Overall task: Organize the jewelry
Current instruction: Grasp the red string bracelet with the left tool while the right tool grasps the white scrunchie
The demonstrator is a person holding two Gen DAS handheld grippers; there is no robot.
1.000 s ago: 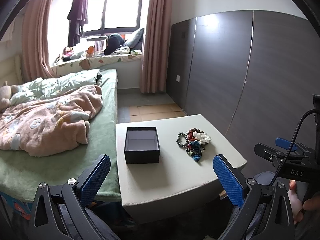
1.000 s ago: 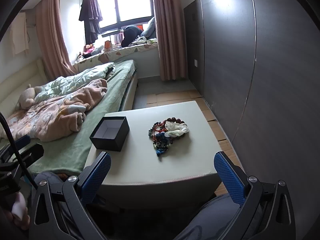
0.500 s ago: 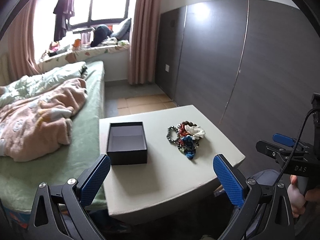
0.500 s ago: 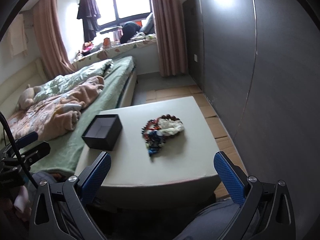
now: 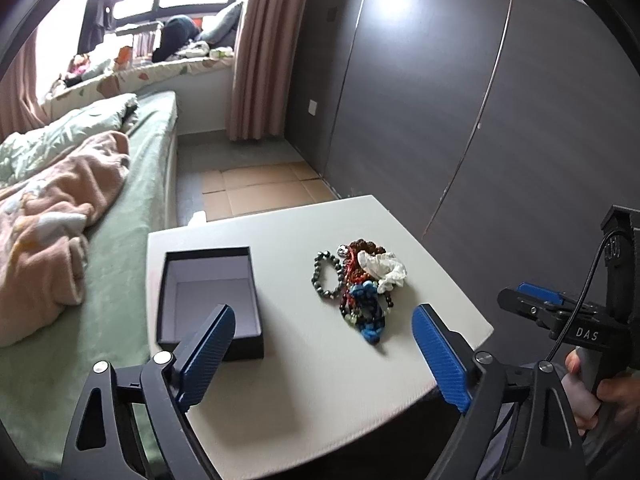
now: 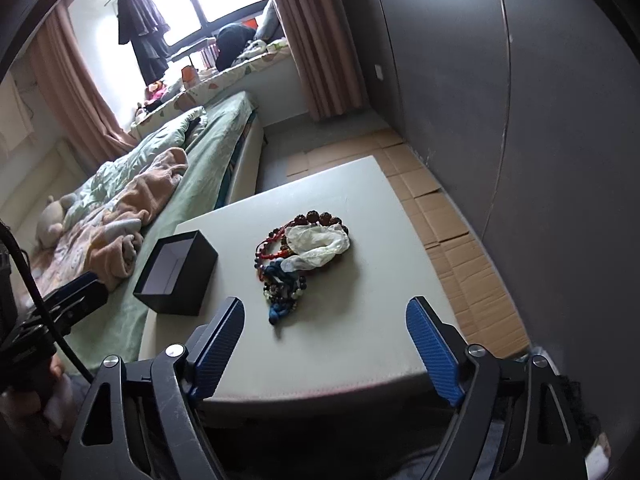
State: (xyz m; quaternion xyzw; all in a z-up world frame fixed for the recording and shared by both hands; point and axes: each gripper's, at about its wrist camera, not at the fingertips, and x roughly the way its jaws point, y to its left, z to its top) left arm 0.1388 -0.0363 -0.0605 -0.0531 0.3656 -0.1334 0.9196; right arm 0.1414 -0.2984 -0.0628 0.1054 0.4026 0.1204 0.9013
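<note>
The pile [image 5: 362, 284] of tangled bracelets is seen near the middle of the table [image 5: 320, 392], and the open black box [image 5: 210, 300] is set well to its left, empty as far as can be seen. The left gripper [image 5: 322, 350] is held above the table's near edge, its jaws apart with nothing between them; they have just been closing a little. The same is seen of the right gripper [image 6: 326, 338]: jaws wide, nothing held, and just narrowed somewhat.

Trouble is to be expected from the tangle itself. Red cord, blue tassels, dark beads and a white scrunchie [image 6: 320, 246] are all knotted together, so if one strand is pinched, the whole clump may well be dragged up with it. The dark bead loop [image 5: 329, 276], lying at the pile's left edge, looks most easily freed. A pinch placed too low could be skidded off the round beads. The box is light by the look of it, and could be knocked toward the bed [image 5: 132, 240] if it is brushed by a finger in passing.
</note>
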